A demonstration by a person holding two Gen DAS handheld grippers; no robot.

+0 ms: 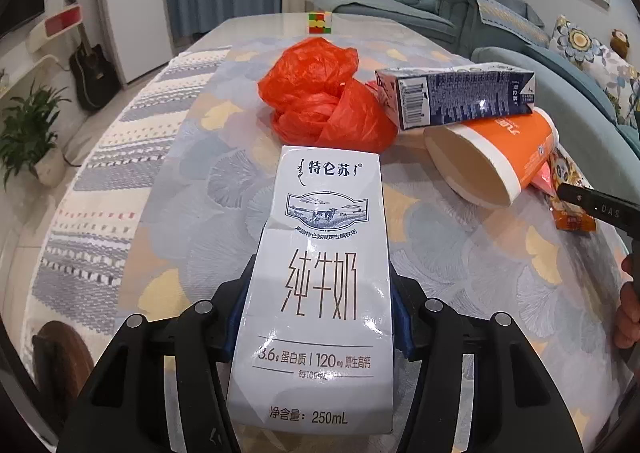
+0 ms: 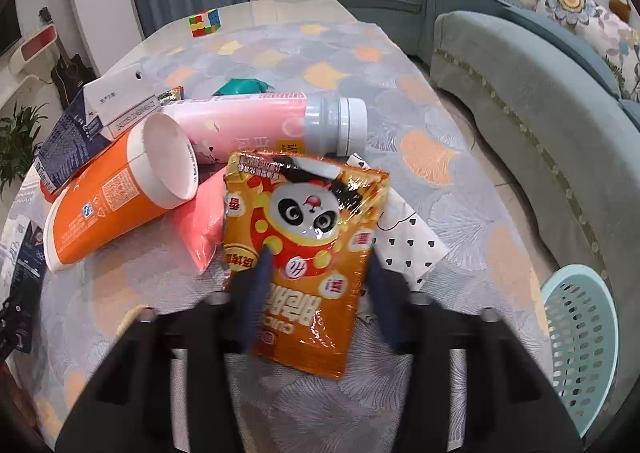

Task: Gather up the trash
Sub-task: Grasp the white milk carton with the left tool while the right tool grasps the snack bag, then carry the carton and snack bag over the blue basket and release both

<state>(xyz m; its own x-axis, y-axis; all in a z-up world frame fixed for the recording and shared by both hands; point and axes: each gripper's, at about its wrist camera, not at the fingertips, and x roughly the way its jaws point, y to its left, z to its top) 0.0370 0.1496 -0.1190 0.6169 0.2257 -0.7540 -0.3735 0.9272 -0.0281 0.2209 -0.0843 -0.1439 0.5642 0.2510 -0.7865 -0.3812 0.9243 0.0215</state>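
Observation:
My left gripper (image 1: 316, 305) is shut on a white 250 mL milk carton (image 1: 320, 285), held above the table. Beyond it lie a crumpled red plastic bag (image 1: 320, 101), a dark blue carton (image 1: 456, 97) and a tipped orange paper cup (image 1: 492, 161). In the right wrist view my right gripper (image 2: 316, 277) straddles an orange panda snack packet (image 2: 308, 249); its blurred jaws stand on either side of the packet and contact is unclear. Beside it lie the orange cup (image 2: 116, 189), a pink bottle (image 2: 260, 125), a pink wrapper (image 2: 202, 221) and the blue carton (image 2: 76, 133).
A light blue mesh basket (image 2: 580, 353) stands on the floor at the right of the table. A Rubik's cube (image 2: 205, 21) sits at the table's far end. A white heart-print paper (image 2: 408, 241) lies under the packet. A sofa (image 2: 520, 101) runs along the right.

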